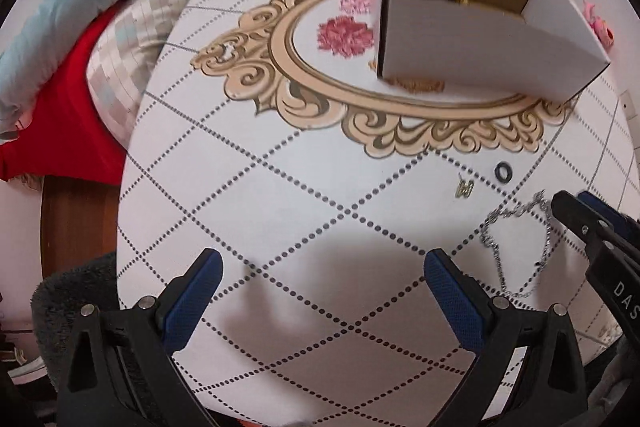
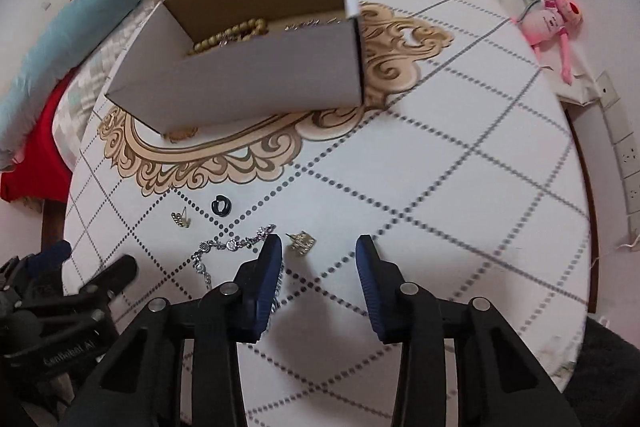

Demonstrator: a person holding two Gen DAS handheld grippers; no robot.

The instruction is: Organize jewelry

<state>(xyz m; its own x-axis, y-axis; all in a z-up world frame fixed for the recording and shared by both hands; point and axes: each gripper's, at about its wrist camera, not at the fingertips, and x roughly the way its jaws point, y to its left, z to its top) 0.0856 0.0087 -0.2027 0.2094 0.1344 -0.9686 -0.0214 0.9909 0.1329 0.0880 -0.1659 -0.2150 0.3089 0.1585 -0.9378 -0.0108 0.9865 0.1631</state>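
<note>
While both grippers hang just above the round white table (image 2: 460, 131) with its dotted diamond lines, we see nothing held. Our left gripper (image 1: 322, 273) has its blue-padded jaws spread wide over bare tabletop. Our right gripper (image 2: 319, 253) stands partly open, its jaws apart with only table between them.

The jewelry still to sort lies at the near side: a silver linked chain bracelet (image 2: 224, 247) running under our right gripper's left finger, a small square gold earring (image 2: 302, 243) just beyond the gap between the jaws, a gold stud earring (image 2: 181, 219) and a small black ring (image 2: 220, 205) further left. The open white cardboard box (image 2: 256, 75), with a string of tan wooden beads (image 2: 228, 35) already inside, sits at the far side of the table, well apart from the loose pieces.

We judge the main risk to be the right gripper's left finger: it overlaps the chain, so closing could snag or drag the bracelet and miss the earring. The small, flat earring could also skid away or slip from the pads. The picture is motion-blurred, so aim is uncertain.

As for writing, "DAS" shows on the right gripper in the left view, and a faint white label on the left gripper in the right view is too blurred for us to read.
</note>
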